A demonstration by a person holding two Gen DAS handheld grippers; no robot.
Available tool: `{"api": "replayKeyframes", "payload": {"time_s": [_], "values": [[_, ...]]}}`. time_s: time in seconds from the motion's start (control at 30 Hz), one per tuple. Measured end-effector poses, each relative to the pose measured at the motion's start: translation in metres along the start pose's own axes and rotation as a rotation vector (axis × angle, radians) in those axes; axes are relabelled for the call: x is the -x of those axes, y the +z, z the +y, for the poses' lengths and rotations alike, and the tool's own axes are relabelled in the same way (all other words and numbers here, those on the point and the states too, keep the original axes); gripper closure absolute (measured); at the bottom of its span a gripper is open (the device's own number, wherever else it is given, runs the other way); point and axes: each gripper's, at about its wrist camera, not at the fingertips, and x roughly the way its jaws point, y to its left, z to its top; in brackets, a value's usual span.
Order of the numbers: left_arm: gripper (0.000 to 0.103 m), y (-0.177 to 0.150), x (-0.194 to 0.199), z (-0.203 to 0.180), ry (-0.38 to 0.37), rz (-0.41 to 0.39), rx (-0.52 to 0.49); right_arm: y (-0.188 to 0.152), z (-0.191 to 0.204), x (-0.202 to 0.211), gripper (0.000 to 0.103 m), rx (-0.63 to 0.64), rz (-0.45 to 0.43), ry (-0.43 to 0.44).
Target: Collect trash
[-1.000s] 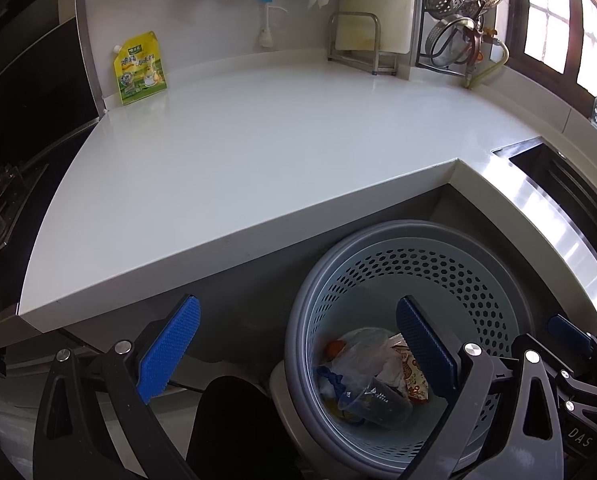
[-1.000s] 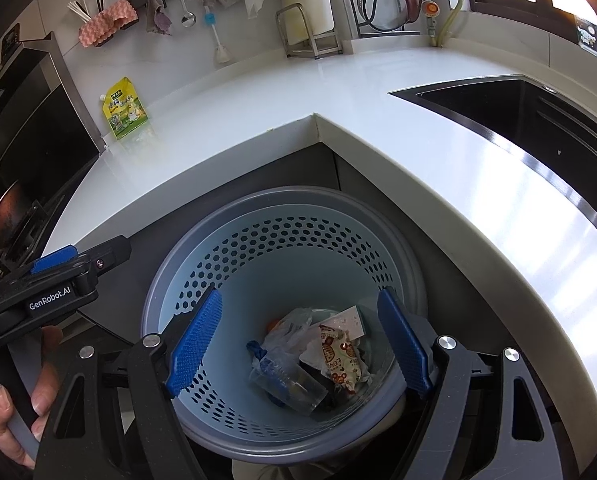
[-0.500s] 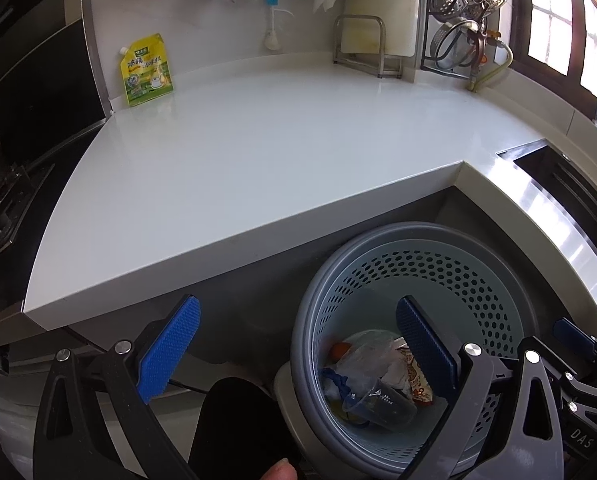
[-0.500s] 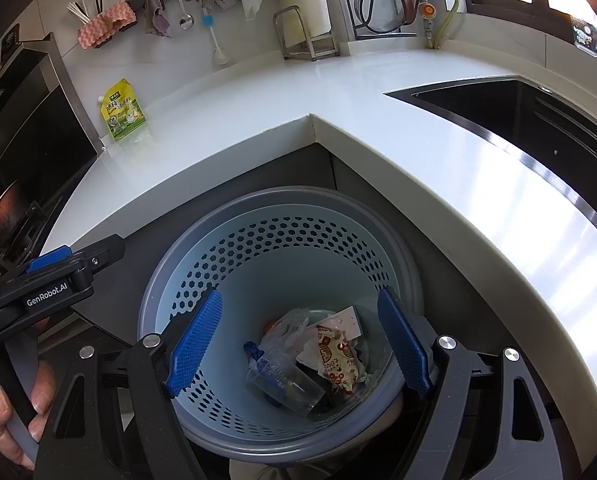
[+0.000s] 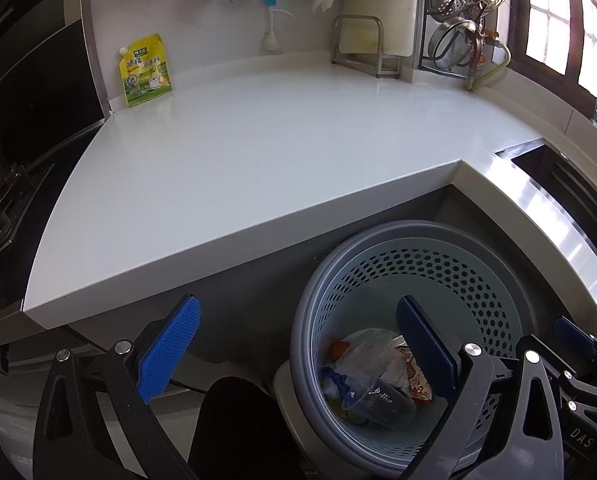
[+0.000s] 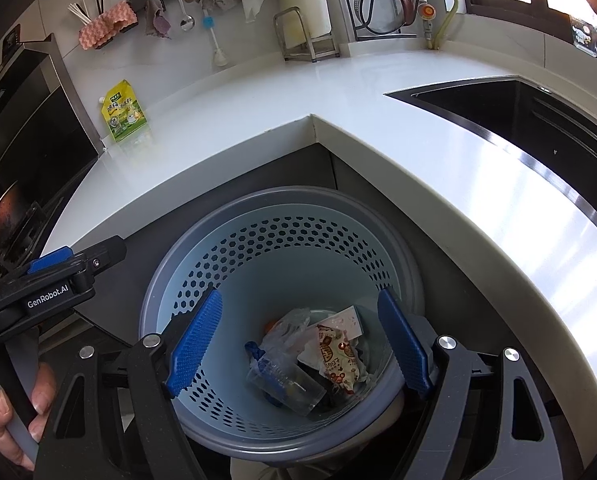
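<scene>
A perforated grey-blue trash basket [image 6: 282,240] stands on the floor in the counter's inner corner; it also shows in the left wrist view [image 5: 438,256]. Inside lie a clear plastic cup [image 6: 286,384], a crumpled clear bag [image 6: 286,328] and a red-and-white snack wrapper [image 6: 336,356]. My right gripper [image 6: 298,340] is open and empty above the basket. My left gripper [image 5: 294,354] is open and empty, left of the basket's rim and below the counter edge. It also shows at the left of the right wrist view [image 6: 50,284]. A yellow-green pouch [image 5: 144,70] stands at the back of the counter.
The white L-shaped counter [image 5: 258,152] wraps around the basket. A dark sink [image 6: 518,120] is set in its right arm. A metal rack [image 5: 362,46], hanging utensils [image 6: 186,12] and pot lids [image 5: 470,0] line the back wall. A black stove [image 5: 14,152] is at the left.
Both grippers have barely moved; the left view has drifted slightly back from the counter. Both stay open. The trash in the basket lies as before.
</scene>
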Motion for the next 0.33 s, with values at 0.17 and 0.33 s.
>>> {"api": "replayKeyframes", "payload": {"time_s": [0.17, 0.33], "values": [[0.006, -0.0003, -0.0002, 0.0005, -0.004, 0.007, 0.005, -0.0007, 0.0014, -0.0005, 0.026, 0.005, 0.005, 0.002], [0.006, -0.0010, -0.0029, 0.0021, -0.002, 0.018, 0.013, -0.0007, 0.0016, 0.0000, 0.026, 0.004, 0.003, 0.002]]}}
